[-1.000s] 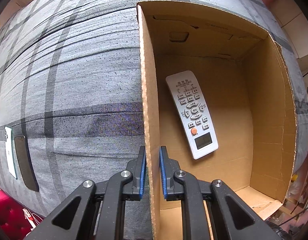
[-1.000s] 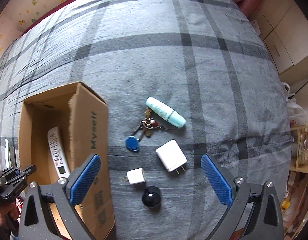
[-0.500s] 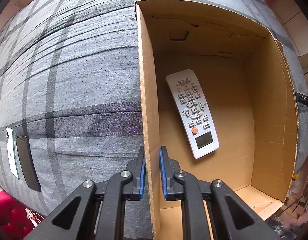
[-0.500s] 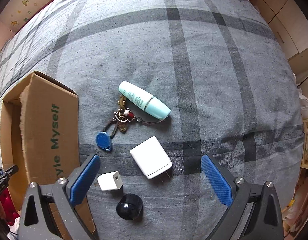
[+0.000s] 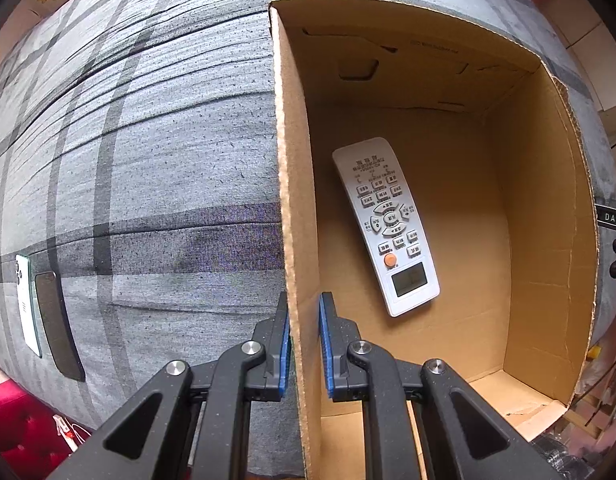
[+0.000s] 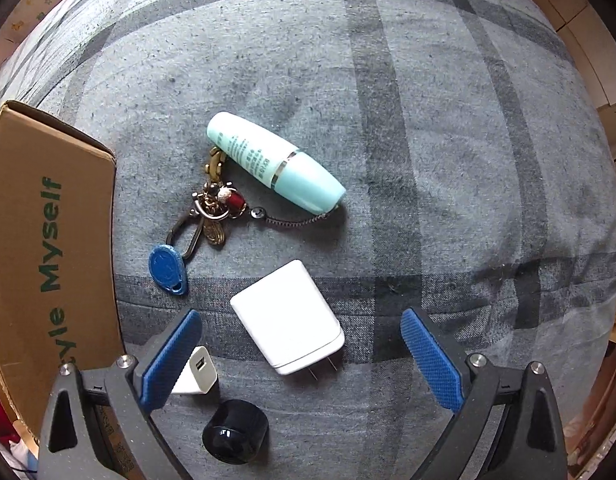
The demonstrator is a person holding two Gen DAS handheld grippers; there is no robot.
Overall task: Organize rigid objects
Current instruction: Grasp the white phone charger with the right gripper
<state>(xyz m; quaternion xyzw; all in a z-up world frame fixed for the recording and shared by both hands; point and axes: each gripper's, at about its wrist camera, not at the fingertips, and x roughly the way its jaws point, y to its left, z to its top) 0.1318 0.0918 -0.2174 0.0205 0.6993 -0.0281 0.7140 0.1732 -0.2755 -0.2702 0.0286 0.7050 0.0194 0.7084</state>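
Observation:
My left gripper [image 5: 304,328] is shut on the near left wall of an open cardboard box [image 5: 296,184], one pad on each side of the wall. A white remote control [image 5: 385,224] lies on the box floor. My right gripper [image 6: 300,344] is open and empty, low over a large white charger [image 6: 288,316] that lies between the jaws. A small white USB plug [image 6: 196,372] touches the left pad. A black round cap [image 6: 235,431], a bunch of keys with a blue fob [image 6: 168,266] and a mint green tube [image 6: 274,164] lie around it.
All of it rests on a grey checked bedspread [image 6: 427,120]. The box side [image 6: 48,240] stands left of the loose things. Two phones, one white [image 5: 26,304] and one black [image 5: 58,324], lie at the bed's left edge. Wooden cabinets stand far right.
My right gripper has moved down and forward over the loose things, so the large charger now lies between its open jaws. The left gripper has kept its hold on the box wall.

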